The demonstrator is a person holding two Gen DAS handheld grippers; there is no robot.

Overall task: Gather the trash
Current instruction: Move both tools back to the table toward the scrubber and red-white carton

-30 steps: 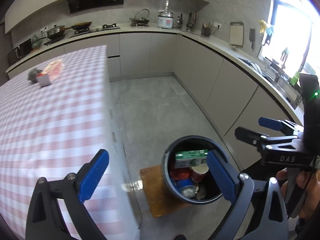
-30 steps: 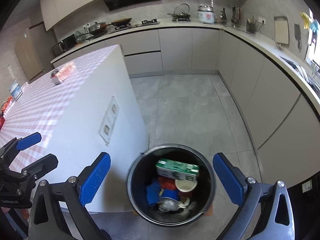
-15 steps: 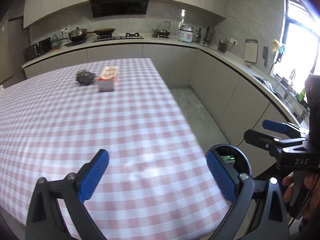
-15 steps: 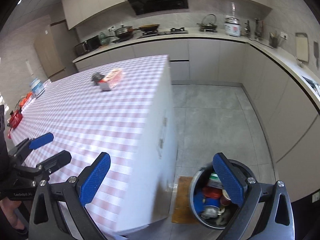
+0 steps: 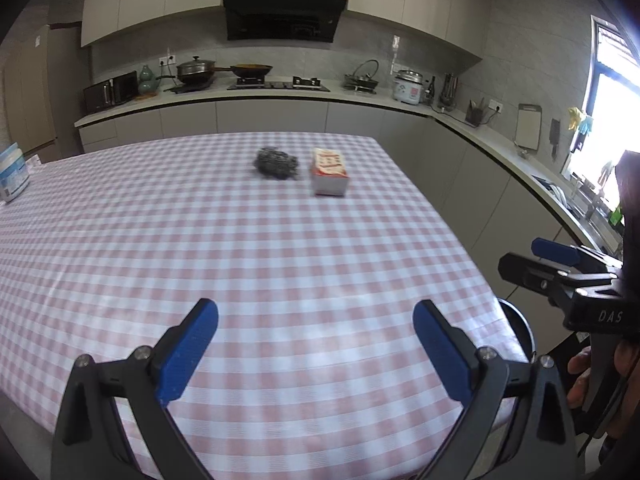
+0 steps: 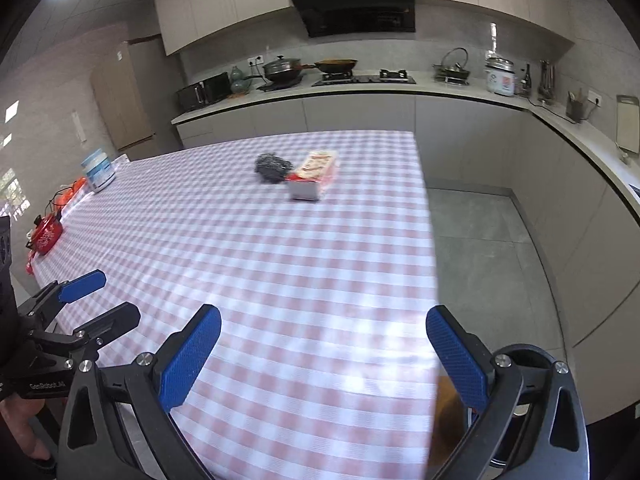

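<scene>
A red-and-white carton (image 5: 329, 172) lies at the far right of the pink checked table (image 5: 240, 264), with a dark steel-wool ball (image 5: 276, 163) just left of it. Both also show in the right wrist view, carton (image 6: 314, 174) and ball (image 6: 272, 168). My left gripper (image 5: 316, 354) is open and empty over the table's near edge. My right gripper (image 6: 324, 356) is open and empty over the table's near right corner. The dark trash bin (image 6: 520, 360) stands on the floor by that corner, mostly hidden behind my right gripper.
A white-and-blue tub (image 6: 98, 170) and red items (image 6: 46, 232) sit at the table's left end. Kitchen counters (image 5: 500, 148) run along the back and right walls, with grey floor (image 6: 480, 248) between them and the table.
Both grippers have swung up and left from over the bin to over the table. The bin has dropped out of the middle of view; the carton and steel wool are now ahead.
</scene>
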